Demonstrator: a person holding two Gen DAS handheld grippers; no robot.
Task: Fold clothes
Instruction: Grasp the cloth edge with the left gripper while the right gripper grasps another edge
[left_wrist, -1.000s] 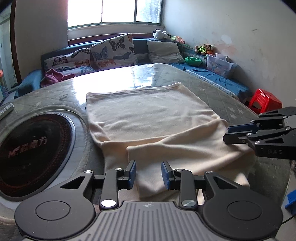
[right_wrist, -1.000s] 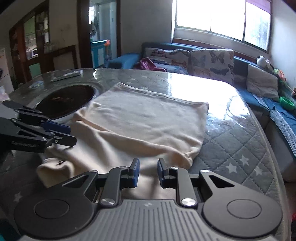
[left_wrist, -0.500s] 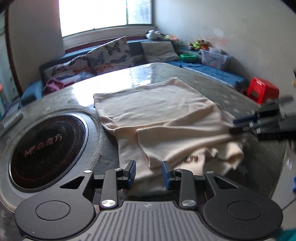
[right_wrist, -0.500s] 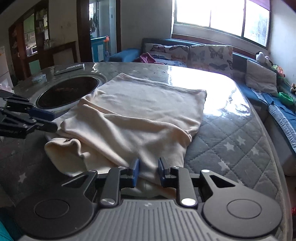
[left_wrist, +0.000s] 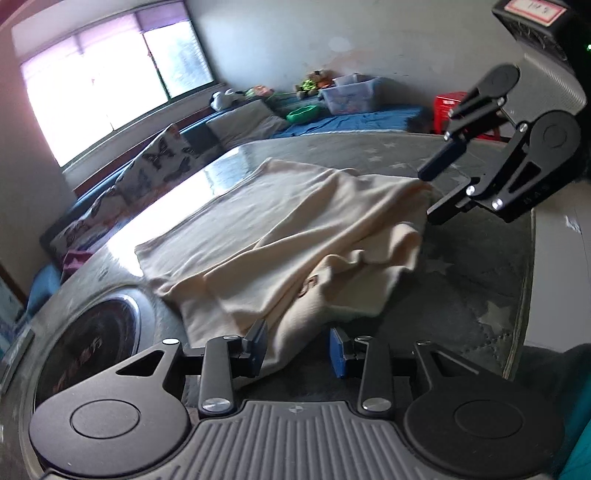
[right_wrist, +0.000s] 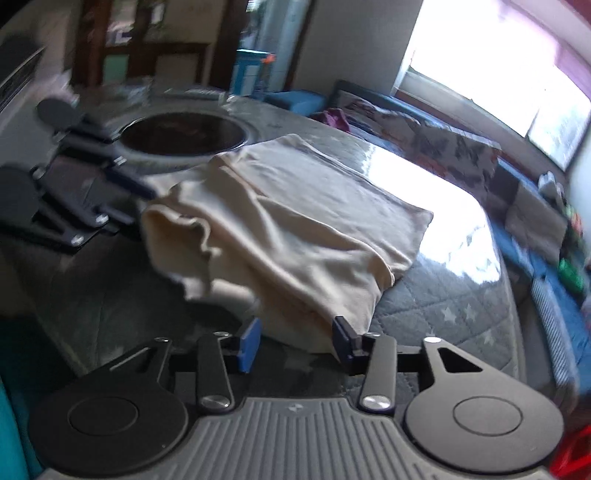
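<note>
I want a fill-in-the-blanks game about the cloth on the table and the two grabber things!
1. The cloth on the table is colored ____.
2. Both the left gripper and the right gripper have their fingers ____.
3. The pads on the fingers are colored ____.
4. The round black stove top is set into the ____.

Missing words: cream; open; blue; table

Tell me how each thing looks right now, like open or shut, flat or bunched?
left gripper: open, holding nothing.
right gripper: open, holding nothing.
cream garment: partly folded, near end bunched, far end flat.
table: under the garment.
</note>
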